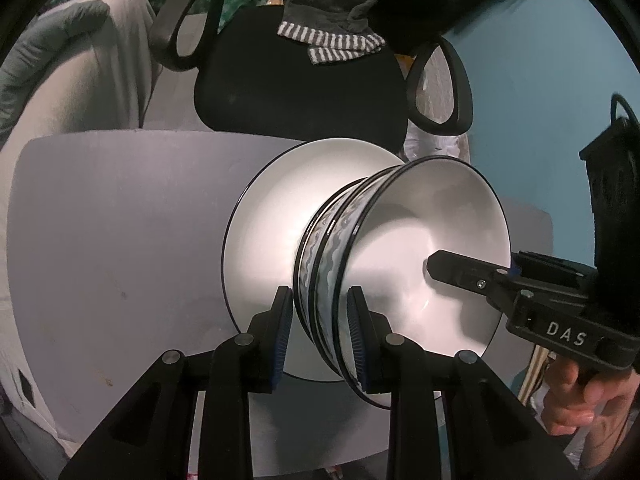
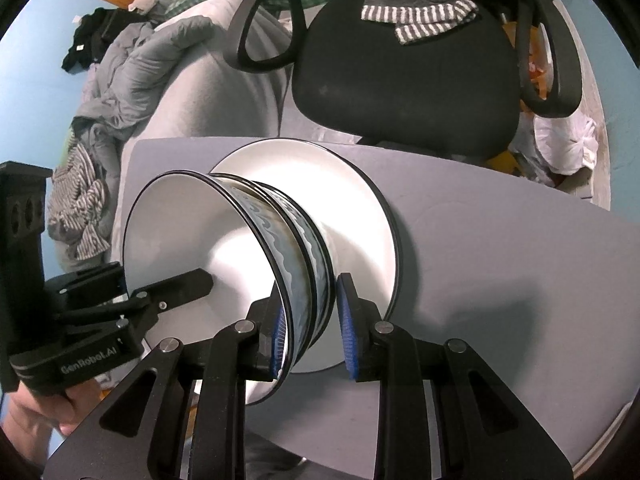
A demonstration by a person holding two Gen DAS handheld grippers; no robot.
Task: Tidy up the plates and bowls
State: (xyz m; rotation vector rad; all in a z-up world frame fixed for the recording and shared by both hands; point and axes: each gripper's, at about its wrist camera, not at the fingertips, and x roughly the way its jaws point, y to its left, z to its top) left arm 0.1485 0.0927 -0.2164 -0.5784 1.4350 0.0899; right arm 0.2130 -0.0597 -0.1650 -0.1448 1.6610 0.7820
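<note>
Two bowls [image 1: 352,248] are nested one inside the other, and the pair sits in the middle of a single white plate [image 1: 264,240] with a dark rim. The plate rests on a grey table [image 1: 120,260]. Both bowls are white inside, with a blue-grey wave pattern on their outer walls and black rims. Nothing can be seen inside the upper bowl except a gripper finger.

The left gripper [image 1: 320,332] is seen straddling the bowls' rims on one side, its blue-padded fingers [image 1: 282,336] spread either side of the walls, with a gap visible beside at least one pad; whether anything is pinched cannot be told. The right gripper [image 2: 310,320] straddles the opposite side in the same way, one finger inside the upper bowl and one outside.

Behind the table stands one black office chair [image 1: 300,92] with a striped grey garment [image 1: 332,40] draped over it.

Only the right wrist view shows a heap of grey bedding [image 2: 132,80]. Each view shows the other gripper reaching into the upper bowl.
</note>
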